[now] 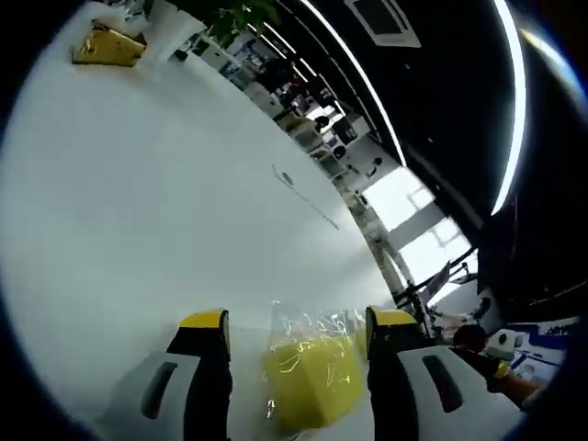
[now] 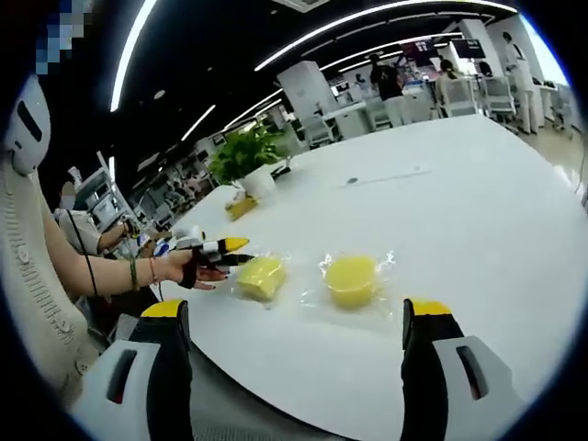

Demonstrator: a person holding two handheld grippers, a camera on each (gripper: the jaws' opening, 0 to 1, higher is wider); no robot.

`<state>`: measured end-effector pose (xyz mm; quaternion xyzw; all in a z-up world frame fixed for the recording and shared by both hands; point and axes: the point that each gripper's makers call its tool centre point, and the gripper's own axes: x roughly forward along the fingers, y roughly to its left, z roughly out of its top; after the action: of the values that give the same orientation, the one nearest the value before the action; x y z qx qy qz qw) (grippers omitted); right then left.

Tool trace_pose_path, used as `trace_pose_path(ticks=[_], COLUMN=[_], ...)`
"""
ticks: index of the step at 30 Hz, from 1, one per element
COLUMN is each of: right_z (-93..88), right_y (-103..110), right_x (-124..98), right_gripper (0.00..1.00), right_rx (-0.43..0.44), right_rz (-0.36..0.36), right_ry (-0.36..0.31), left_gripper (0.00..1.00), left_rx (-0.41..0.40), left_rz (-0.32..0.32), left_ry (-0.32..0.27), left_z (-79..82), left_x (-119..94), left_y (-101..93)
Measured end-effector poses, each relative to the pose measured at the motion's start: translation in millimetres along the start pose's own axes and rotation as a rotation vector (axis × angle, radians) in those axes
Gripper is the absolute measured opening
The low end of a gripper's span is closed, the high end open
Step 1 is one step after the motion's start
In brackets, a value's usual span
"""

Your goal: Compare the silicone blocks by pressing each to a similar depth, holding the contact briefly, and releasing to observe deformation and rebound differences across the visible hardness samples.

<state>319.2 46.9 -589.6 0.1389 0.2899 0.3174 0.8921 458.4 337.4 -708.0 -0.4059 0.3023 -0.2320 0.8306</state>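
A yellow silicone block in a clear plastic bag lies on the white table, between the jaws of my left gripper. That gripper is open; its right jaw sits close to the bag and its left jaw stands apart from it. In the right gripper view two bagged yellow blocks rest side by side: a squarish block and a rounder block. A hand holds my left gripper right at the squarish block. My right gripper is open, nearer the table's edge, holding nothing.
A potted plant and a small yellow object stand farther back on the table. That yellow object lies far ahead in the left gripper view. A seated person's arm is at the left. Desks and people fill the background.
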Motion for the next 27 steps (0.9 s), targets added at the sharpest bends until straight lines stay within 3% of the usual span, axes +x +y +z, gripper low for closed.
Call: trace_pose_path(ticks=[8,14,17,20,21,27], right_z=[-4.2,-5.8,-4.2,-2.2,-2.3,-3.8], right_y=[-8.0,-8.9,-11.0,-13.2,-13.4,-12.9], right_x=[-3.1,-2.0,-2.7,-4.0,-4.3,-6.1], right_gripper=[0.91,0.90,0.90,0.89,0.89,0.89], right_rx=[-0.001,-0.002,-0.007,-0.032,-0.029,-0.026], right_rz=[-0.046,-0.049,-0.057,-0.070,-0.069,-0.070], right_ry=[0.020,0.032,0.029,0.022,0.024,0.026], left_gripper=[0.36,0.19,0.15,0.05,0.01,0.00], left_rx=[-0.132,-0.156,-0.172,-0.168,-0.110,-0.090], left_rz=[-0.073,-0.075,-0.084,-0.084,-0.081,-0.063], left_ry=[-0.003,0.020,-0.008,-0.038,-0.050,-0.043], left_z=[-6.2,-18.4,-15.4,-9.7,-9.2,-15.6], left_x=[16.1,22.3,22.5,22.0,20.8,20.5], left_y=[12.6,19.2,20.7,22.0,18.5,-1.4])
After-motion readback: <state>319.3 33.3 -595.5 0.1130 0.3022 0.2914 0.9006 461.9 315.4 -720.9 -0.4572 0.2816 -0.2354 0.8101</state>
